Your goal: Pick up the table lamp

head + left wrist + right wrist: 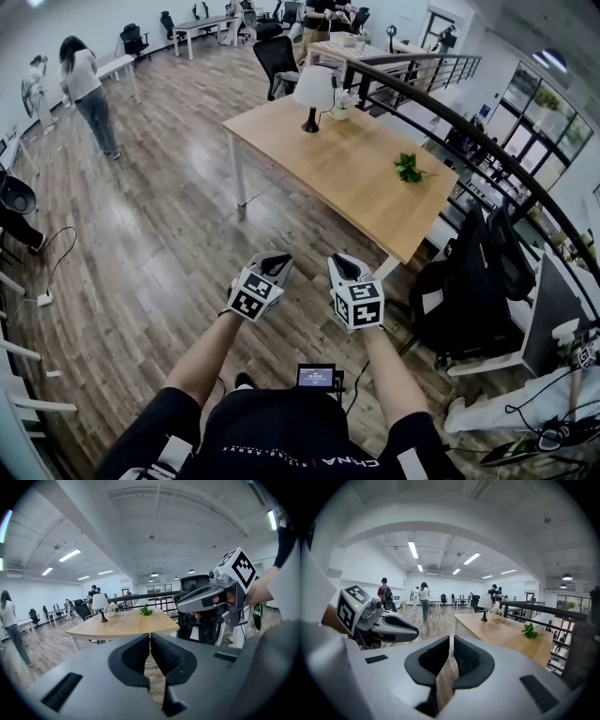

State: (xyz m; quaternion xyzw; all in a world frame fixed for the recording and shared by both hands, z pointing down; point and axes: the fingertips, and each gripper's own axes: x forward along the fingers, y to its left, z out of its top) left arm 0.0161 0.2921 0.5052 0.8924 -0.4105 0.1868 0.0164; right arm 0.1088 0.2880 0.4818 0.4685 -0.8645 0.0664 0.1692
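Observation:
The table lamp (314,94), with a white shade and a dark foot, stands at the far end of a wooden table (356,187). It is small in the left gripper view (100,605) and in the right gripper view (485,604). Both grippers are held side by side over the wood floor, well short of the table's near corner. My left gripper (278,263) (150,637) is shut with nothing in it. My right gripper (343,265) (451,639) has its jaws together and holds nothing.
A small green plant (409,169) lies on the table's right side and a flower pot (339,108) stands by the lamp. A black railing (441,105) runs behind the table. Black chairs and bags (473,286) crowd the right. A person (86,89) stands far left.

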